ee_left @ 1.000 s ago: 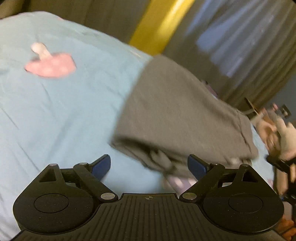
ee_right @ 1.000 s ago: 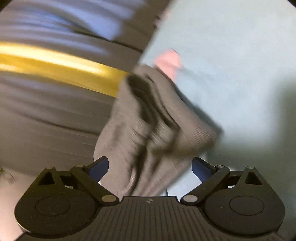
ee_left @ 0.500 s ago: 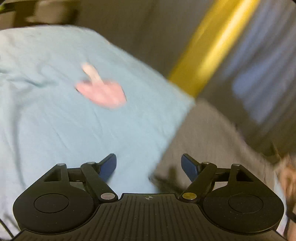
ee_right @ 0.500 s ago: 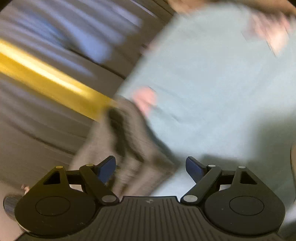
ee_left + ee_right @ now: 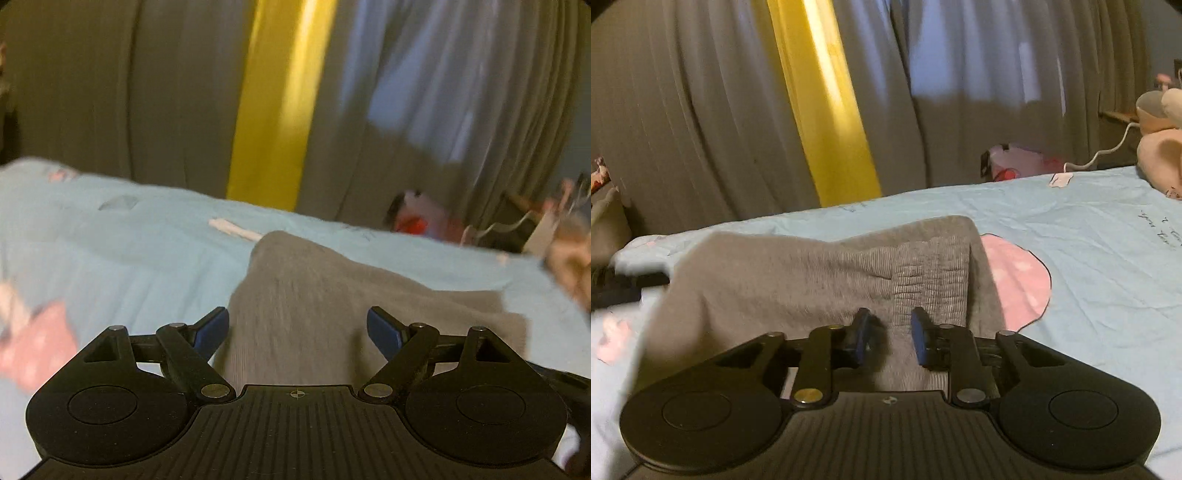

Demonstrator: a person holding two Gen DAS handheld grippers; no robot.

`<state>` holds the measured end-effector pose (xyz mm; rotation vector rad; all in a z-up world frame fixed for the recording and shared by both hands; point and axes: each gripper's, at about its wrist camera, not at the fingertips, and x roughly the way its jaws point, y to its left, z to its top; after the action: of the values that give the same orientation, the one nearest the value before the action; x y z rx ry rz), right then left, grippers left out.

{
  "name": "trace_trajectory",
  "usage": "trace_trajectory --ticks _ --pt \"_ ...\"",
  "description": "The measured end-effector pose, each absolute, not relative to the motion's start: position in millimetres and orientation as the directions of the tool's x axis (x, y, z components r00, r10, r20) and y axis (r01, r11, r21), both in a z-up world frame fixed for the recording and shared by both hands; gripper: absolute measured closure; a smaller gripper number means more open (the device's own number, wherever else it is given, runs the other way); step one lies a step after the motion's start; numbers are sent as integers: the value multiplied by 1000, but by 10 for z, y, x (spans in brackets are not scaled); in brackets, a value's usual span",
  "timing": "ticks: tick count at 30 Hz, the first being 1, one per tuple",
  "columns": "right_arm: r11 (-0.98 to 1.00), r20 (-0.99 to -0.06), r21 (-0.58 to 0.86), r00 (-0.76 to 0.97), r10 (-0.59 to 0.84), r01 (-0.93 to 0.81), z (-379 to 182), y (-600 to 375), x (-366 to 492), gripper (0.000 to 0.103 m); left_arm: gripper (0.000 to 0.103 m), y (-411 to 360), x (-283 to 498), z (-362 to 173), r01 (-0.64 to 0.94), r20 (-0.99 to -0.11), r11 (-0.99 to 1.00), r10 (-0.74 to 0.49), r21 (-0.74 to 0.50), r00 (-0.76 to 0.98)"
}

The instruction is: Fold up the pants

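The grey pants (image 5: 332, 295) lie on a light blue bedsheet (image 5: 129, 251). In the left wrist view my left gripper (image 5: 297, 334) is open, its blue pads either side of the grey cloth without gripping it. In the right wrist view the pants (image 5: 794, 273) show their ribbed waistband (image 5: 931, 269). My right gripper (image 5: 888, 341) has its jaws nearly closed, with waistband cloth between the blue pads.
The sheet (image 5: 1089, 240) has pink printed patches (image 5: 1015, 280). Grey curtains with a yellow stripe (image 5: 827, 110) hang behind the bed. A plush toy (image 5: 1160, 147) and a white cable sit at the far right. Red and pink clutter (image 5: 417, 218) lies beyond the bed edge.
Both views swung up from looking down at the bed to level with the curtains. My right gripper went from wide open to closed on the waistband. My left stayed open.
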<state>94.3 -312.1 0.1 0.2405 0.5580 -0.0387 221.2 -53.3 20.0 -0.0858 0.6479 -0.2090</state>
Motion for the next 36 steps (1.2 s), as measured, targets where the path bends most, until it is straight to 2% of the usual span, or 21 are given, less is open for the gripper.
trace_trajectory --ticks 4,5,7,11,14,18,20,21,22,24,26,27,28,30,34,36 --pt "985 -404 168 914 31 41 -248 -3074 799 81 10 -619 2658 -14 148 -669 986 -165 -83 725" --pt "987 -384 158 923 33 30 -287 -3083 789 81 0 -611 2716 -65 147 -664 986 -160 -76 731" --pt "988 -357 152 933 48 8 -323 -3043 941 80 0 -624 2823 -230 165 -644 986 -144 -28 751" --pt "992 -322 123 946 45 -5 -371 -2974 877 80 0 -390 2860 -425 169 -624 969 -245 -180 742" --pt "991 -308 135 950 54 -13 -383 -2993 860 79 0 -391 2749 -388 170 -593 973 -231 -158 771" --pt "997 -326 81 945 15 12 -307 -2928 813 79 0 -276 2376 -170 118 -617 980 -195 -162 762" --pt "996 -339 68 940 -36 63 -264 -2887 745 59 0 -199 2086 -125 129 -615 983 -180 -128 767" --pt "994 -354 71 934 -49 79 -234 -2879 705 42 0 -182 1985 -174 139 -623 986 -167 -94 764" --pt "993 -387 70 920 -64 98 -237 -2885 696 35 0 -159 1907 -251 156 -642 986 -157 -59 751" --pt "991 -475 85 879 -52 104 -295 -2932 732 30 0 -24 1784 -292 141 -658 987 -153 -72 737" --pt "983 -500 139 865 -35 120 -205 -2997 685 29 0 169 1659 -195 36 -686 989 -125 -143 717" --pt "978 -505 166 863 -27 128 -124 -3023 612 25 0 250 1590 -153 -6 -694 987 -110 -162 711" --pt "974 -500 185 866 -19 128 -84 -3040 515 15 0 326 1511 -133 -45 -710 983 -95 -175 698" --pt "972 -492 205 871 -1 117 -31 -3051 260 5 0 414 1354 -109 -87 -751 980 -78 -178 656" --pt "977 -502 194 865 19 91 92 -2944 -34 4 0 350 840 -130 -1 -754 968 -196 -252 627" --pt "984 -540 158 842 18 80 132 -2830 -70 4 0 193 589 -175 7 -781 966 -212 -257 587"
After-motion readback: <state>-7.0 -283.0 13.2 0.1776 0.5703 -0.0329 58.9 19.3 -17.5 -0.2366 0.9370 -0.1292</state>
